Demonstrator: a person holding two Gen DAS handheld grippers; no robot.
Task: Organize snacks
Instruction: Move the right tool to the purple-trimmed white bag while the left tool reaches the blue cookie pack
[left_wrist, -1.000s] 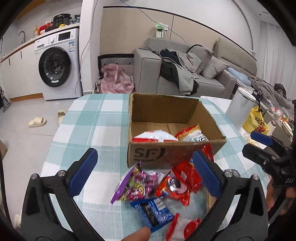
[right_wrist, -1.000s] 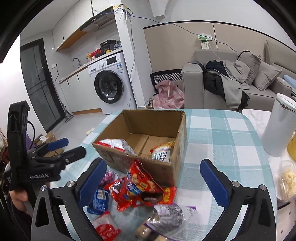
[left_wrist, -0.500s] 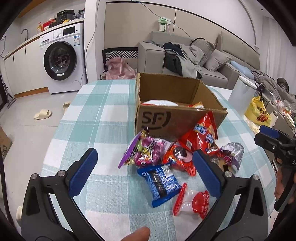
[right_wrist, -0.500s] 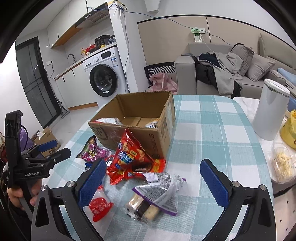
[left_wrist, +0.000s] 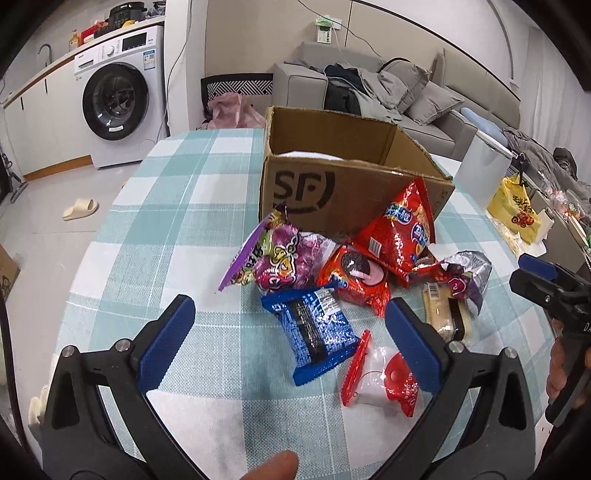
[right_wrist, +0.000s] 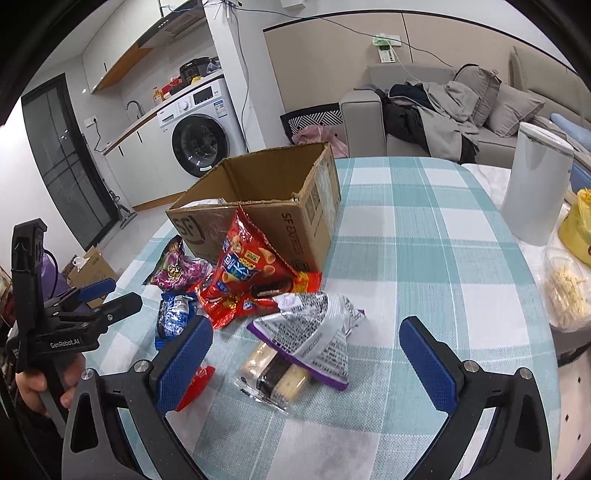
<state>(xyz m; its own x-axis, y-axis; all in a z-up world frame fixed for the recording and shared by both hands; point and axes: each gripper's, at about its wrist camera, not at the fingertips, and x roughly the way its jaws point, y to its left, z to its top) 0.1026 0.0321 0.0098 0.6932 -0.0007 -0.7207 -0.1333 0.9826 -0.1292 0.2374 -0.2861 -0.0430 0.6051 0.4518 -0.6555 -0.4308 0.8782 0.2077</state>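
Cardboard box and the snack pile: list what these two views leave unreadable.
- Cardboard box contents: near wall hides all but a white sliver, both views.
- Clear red-edged packet: partly behind left gripper finger; mostly hidden in right wrist view.
- Cream-filled bar: upper end under the silver-purple bag.

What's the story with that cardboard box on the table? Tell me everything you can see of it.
The box is plain brown corrugated cardboard, open at the top, with a black "SF" logo on its front and "SF EXPRESS" on one side. It stands upright on the checked tablecloth. A white packet shows inside; the rest of its inside is hidden. A red snack bag leans against its front, and the purple bag lies at its foot. Neither gripper touches it.
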